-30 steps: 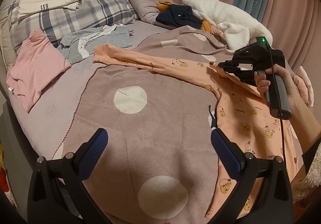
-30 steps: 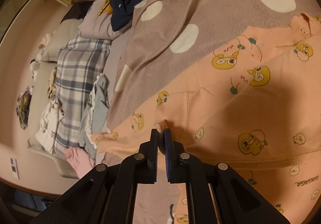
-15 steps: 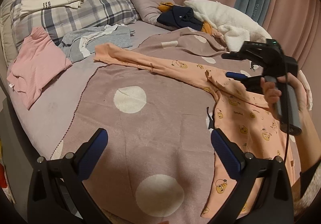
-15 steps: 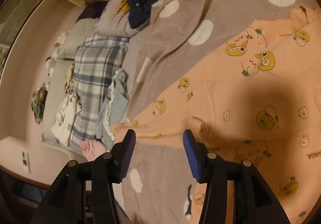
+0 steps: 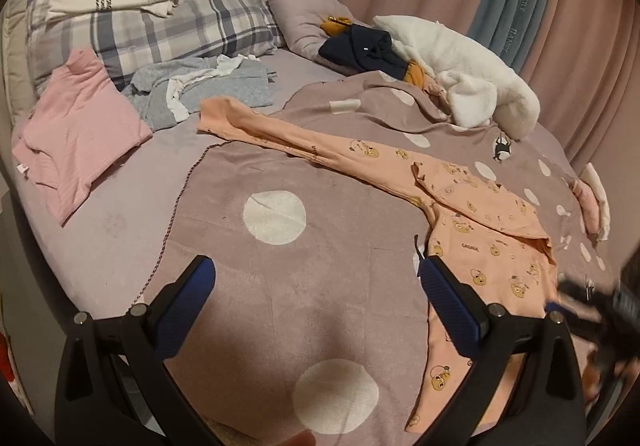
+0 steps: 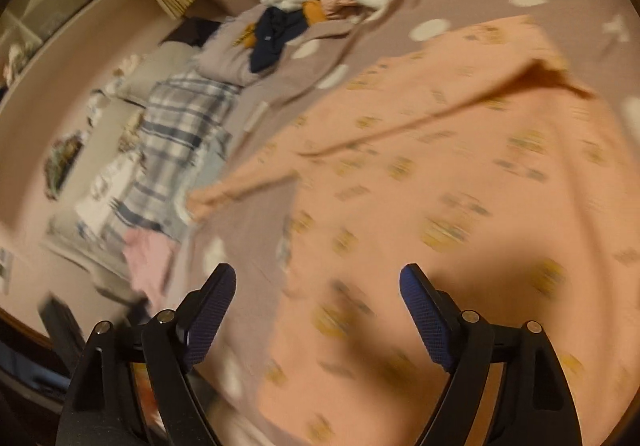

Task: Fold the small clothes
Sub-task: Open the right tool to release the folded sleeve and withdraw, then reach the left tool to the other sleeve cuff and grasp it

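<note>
Both claws released, left claw point(image 5: 316, 300) and right claw point(image 6: 318, 310) hovering empty over the peach top point(image 5: 492, 246) lying mid-bed toward the right edge, one sleeve already folded across, likely to regrip.

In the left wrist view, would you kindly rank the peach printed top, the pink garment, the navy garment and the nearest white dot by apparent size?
1. peach printed top
2. pink garment
3. nearest white dot and navy garment: look alike; the dot is much nearer, so unranked.

Motion blur smears the peach shirt's point(image 6: 440, 174) print and the right hand-held gripper point(image 5: 592, 310).
</note>
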Tool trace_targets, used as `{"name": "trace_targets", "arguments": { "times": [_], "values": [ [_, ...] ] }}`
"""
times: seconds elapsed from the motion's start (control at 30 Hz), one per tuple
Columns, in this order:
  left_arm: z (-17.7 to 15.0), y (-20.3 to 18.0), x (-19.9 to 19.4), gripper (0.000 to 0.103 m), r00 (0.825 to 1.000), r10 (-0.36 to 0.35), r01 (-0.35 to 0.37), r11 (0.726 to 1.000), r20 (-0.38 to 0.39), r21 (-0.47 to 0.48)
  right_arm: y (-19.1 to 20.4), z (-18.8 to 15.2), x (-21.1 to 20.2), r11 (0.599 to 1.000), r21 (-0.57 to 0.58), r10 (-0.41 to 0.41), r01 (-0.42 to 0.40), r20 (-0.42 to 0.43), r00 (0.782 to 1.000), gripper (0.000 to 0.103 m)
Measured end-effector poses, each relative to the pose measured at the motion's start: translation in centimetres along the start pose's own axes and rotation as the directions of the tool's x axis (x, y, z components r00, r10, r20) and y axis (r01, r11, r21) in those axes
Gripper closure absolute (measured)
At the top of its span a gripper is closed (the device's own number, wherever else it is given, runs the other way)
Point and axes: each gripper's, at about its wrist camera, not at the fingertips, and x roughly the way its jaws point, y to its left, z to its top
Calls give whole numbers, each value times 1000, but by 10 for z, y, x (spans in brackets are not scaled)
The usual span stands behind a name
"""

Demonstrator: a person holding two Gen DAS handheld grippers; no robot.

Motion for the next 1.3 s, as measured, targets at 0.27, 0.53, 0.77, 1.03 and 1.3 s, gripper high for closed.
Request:
{"name": "trace_targets", "arguments": {
  "times": [0.27,0.53,0.77,1.03,1.3],
  "values": [
    [1,9,-2,1,999,20,-19,999,46,-27,-29,-43,-63,981,-30,-185,190,125,975,15],
    [11,7,7,1,997,-46,49,997,59,-51,-39,-60,-87,973,-31,-218,227,182,959,15],
    [44,36,34,1,997,-19,28,992,69,-126,-35,-71,-91,952,-84,-271,294,215,938,15],
    [89,90,87,1,998,-49,56,943,29,-329,-48,-66,-77,936,-56,-331,347,188,925,15],
    [112,134,143,2,977,-212,189,818,20,-544,-52,-58,-65,917,-49,-382,395,170,908,15]
  ]
}}
